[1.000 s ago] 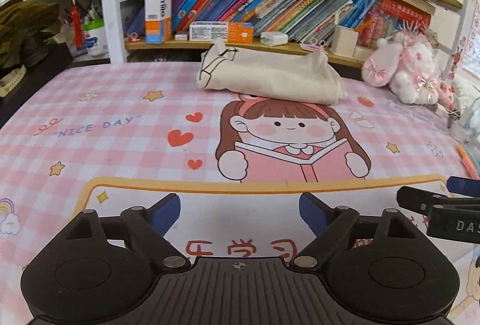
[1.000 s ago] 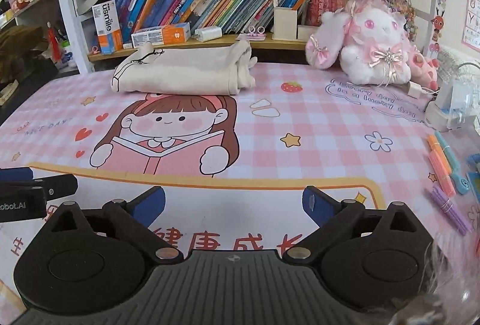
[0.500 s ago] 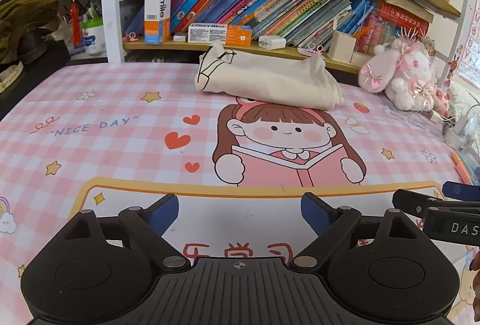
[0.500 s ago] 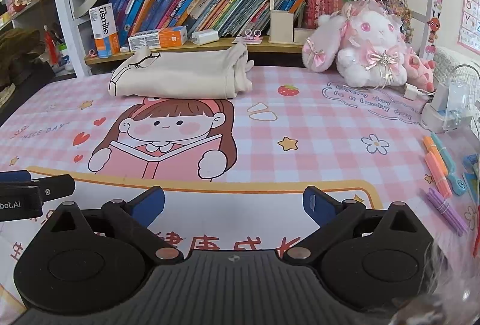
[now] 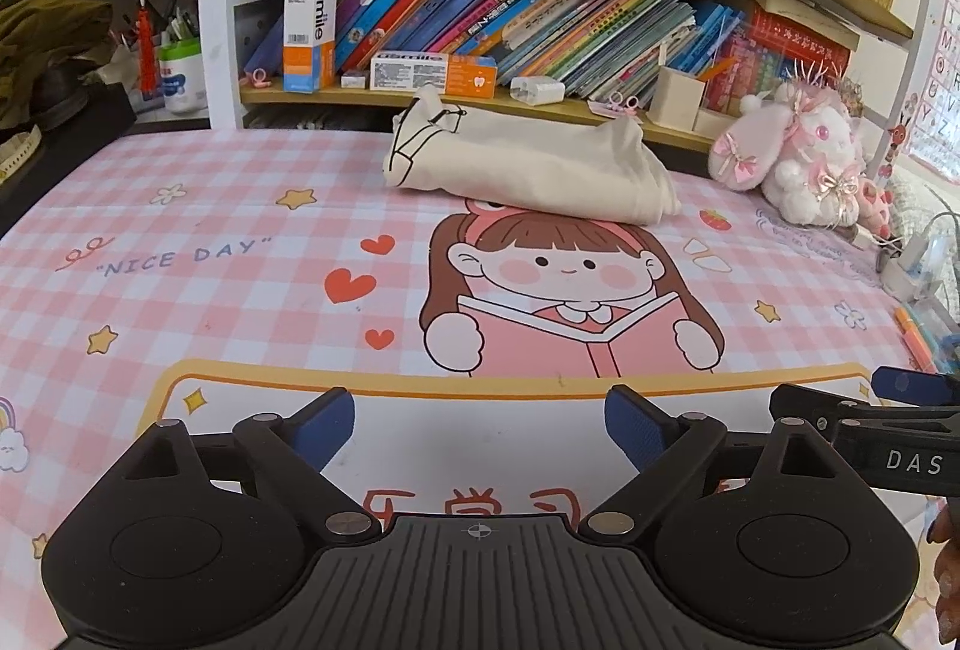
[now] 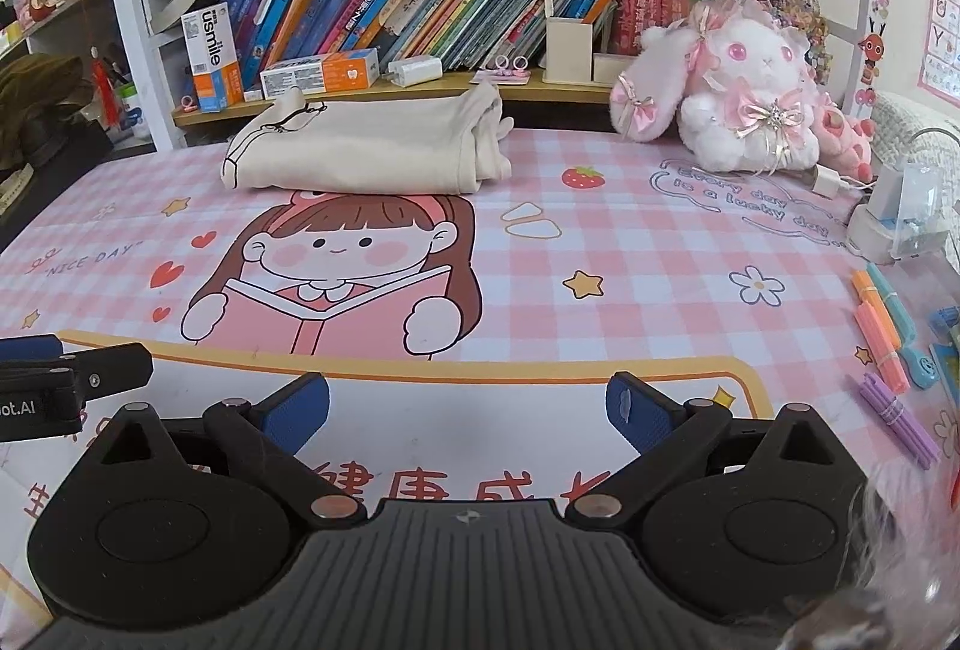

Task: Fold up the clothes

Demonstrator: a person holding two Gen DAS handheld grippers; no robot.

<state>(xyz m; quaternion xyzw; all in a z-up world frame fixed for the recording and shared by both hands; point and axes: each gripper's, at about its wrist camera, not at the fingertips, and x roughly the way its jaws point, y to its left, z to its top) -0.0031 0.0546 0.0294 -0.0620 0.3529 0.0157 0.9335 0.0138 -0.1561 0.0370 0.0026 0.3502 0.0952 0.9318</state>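
Item: cream garment (image 5: pixel 528 170), folded into a compact bundle, at 12 o'clock on the pink mat (image 5: pixel 180 242), well apart from both tools. Left gripper (image 5: pixel 479 425): fingers apart, empty. Right gripper (image 6: pixel 468 407): likewise. Step, by judgement: fold finished or paused; next move needs a forward reach.

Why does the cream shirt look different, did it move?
No. The cream shirt lies at the cartoon girl's hair bow as before; only the camera shifted.

Left tool (image 5: pixel 479 419) spread wide, empty; right tool (image 6: pixel 468 406) likewise.
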